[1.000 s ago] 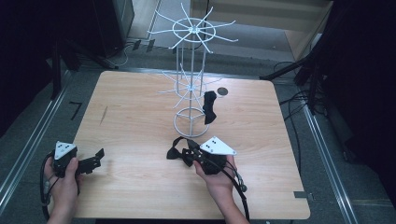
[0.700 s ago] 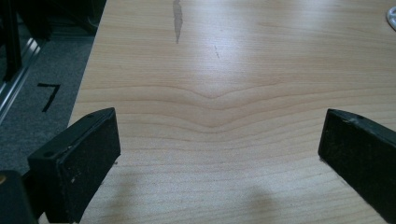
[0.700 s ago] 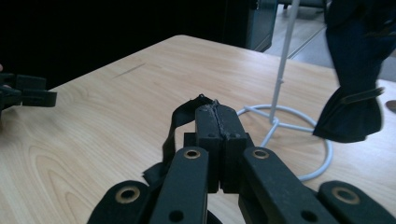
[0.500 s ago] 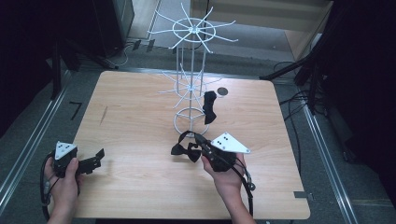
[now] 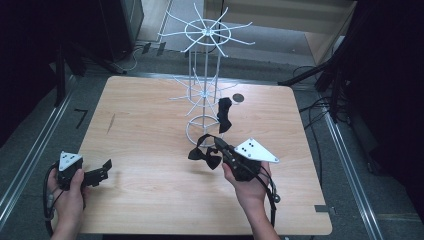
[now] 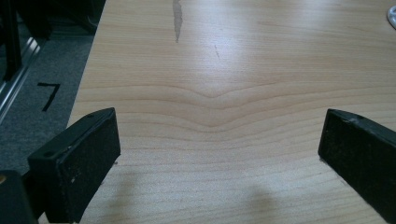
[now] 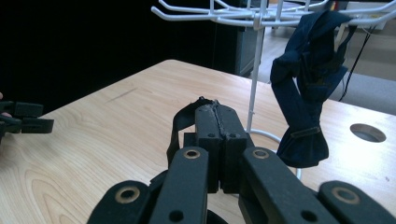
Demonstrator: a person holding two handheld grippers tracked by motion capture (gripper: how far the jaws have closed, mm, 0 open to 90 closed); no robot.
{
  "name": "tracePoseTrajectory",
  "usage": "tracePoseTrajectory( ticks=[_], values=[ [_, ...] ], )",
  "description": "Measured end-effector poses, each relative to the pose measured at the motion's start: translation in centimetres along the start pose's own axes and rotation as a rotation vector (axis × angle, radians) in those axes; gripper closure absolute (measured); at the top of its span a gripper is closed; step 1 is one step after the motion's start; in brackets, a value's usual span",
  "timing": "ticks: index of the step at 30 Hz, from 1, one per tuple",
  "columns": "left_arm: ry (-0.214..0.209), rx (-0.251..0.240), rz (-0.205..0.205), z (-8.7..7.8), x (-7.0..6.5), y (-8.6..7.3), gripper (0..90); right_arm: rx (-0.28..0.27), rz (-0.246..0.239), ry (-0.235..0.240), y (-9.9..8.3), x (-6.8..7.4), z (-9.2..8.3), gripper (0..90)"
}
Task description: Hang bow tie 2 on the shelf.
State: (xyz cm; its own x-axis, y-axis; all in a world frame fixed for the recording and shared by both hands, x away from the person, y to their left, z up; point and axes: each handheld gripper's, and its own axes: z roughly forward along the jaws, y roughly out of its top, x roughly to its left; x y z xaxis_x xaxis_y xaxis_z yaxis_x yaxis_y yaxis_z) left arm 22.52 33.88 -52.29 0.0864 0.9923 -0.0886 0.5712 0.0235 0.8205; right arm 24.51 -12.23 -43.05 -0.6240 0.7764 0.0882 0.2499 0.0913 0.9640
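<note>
Right gripper point(image 5: 218, 144): jaws pressed together on the thin strap of a black bow tie point(image 5: 205, 156); in the right gripper view the strap point(image 7: 187, 116) is seen pinched at the pad tips. The bow hangs below the jaws, clear of the table point(image 5: 150, 125), just in front of the white wire rack's base ring point(image 5: 199, 131). Grip on the strap, not the bow, is judged deliberate: loop left free for hooking over a rack arm. Gripper is held tilted up twd. the rack, approx. in line w/ the lower tier point(image 5: 200, 92). A second bow tie point(image 5: 224, 115) is already hung from that tier, beside the post. Left gripper point(image 5: 102, 171): jaws wide apart, nothing between them, parked low over the near-left table edge, well apart from the work; judged idle.
</note>
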Motion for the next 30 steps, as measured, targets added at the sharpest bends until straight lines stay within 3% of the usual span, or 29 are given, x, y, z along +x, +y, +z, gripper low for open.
tracePoseTrajectory(
  ticks=[30],
  values=[
    [0.003, 0.000, 0.003, 0.0, -0.1, 0.0, 0.0, -0.102, -0.025, 0.005, 3.3, -0.3, -1.9, 90.0]
  ],
)
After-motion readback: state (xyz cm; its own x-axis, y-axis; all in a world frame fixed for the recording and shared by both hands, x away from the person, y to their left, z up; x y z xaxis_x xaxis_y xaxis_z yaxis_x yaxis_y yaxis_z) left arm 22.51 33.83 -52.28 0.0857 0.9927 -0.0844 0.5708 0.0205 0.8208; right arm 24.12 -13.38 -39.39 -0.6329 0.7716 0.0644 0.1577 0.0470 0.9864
